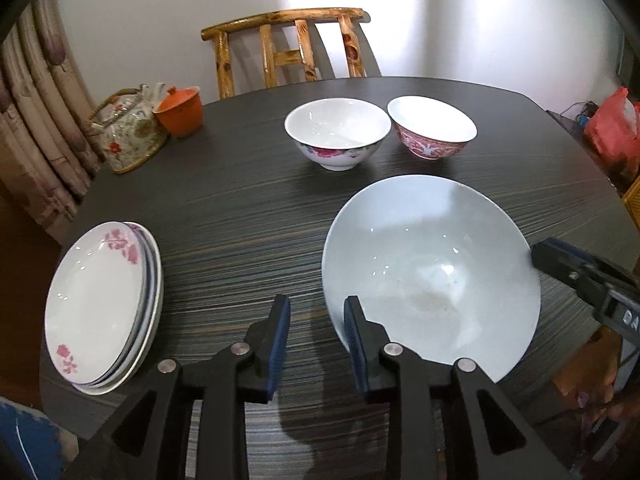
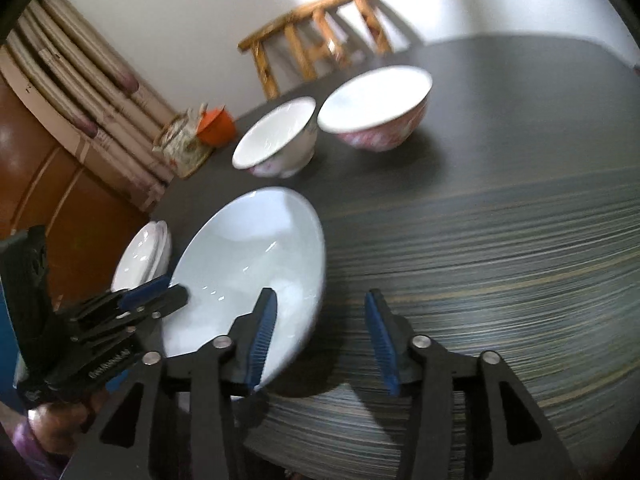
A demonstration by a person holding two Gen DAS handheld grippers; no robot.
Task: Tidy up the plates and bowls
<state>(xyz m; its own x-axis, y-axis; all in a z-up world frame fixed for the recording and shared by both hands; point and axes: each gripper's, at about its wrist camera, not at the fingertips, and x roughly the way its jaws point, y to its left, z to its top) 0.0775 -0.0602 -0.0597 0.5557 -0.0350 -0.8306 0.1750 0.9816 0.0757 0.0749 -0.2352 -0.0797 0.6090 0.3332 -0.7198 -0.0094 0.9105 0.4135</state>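
plates: stack of shallow white ceramic plates, pink flowers on the top one [image 1: 102, 308], already piled at the near-left edge of the dark striped round table [image 1: 248, 216]; looks like that part is done
big bowl: large pale grey-blue ceramic bowl [image 1: 432, 276] near the front of the table, to the right of the plate stack, not nested with anything; cannot tell whether it sits flat or is tipped up
small bowls: white porcelain bowl with pink flower band [image 1: 338, 132] and red-and-white patterned bowl [image 1: 432, 126] side by side further back, rims close, upright, not stacked
left gripper: [image 1: 316, 334] jaws spread, holding nothing, right pad just at the big bowl's near-left rim; contact unclear
right gripper: [image 2: 322, 340] jaws spread, empty, hanging just right of the big bowl; view is blurred
progress: roughly halfway by my guess, plates gathered, three bowls loose
left to do: probably nest the two small bowls, maybe into the big one
clutter: floral teapot [image 1: 128, 132] and orange lidded cup [image 1: 180, 112] at far left, wooden chair [image 1: 288, 48] behind; not part of the job
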